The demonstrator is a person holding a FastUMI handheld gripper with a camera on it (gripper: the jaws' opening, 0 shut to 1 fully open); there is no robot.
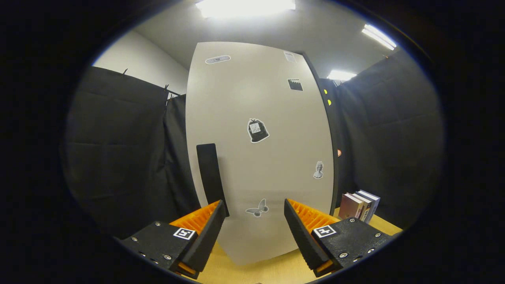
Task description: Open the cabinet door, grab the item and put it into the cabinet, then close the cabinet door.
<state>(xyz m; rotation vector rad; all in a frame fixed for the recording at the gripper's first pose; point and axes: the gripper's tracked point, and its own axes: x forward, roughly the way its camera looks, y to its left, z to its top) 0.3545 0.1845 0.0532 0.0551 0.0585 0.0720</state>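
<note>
Ahead of wide-open gripper (254,215), w/ nothing held, shut door (258,150) looks rigid, smooth, light; grab handle (211,177) at 11 o'clock off left fingertip, books (359,205) at 3.

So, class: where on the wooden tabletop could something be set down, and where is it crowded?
Bare tabletop lies between the open gripper fingers, in front of the closed cabinet door. It is crowded by the books right of the door.
</note>
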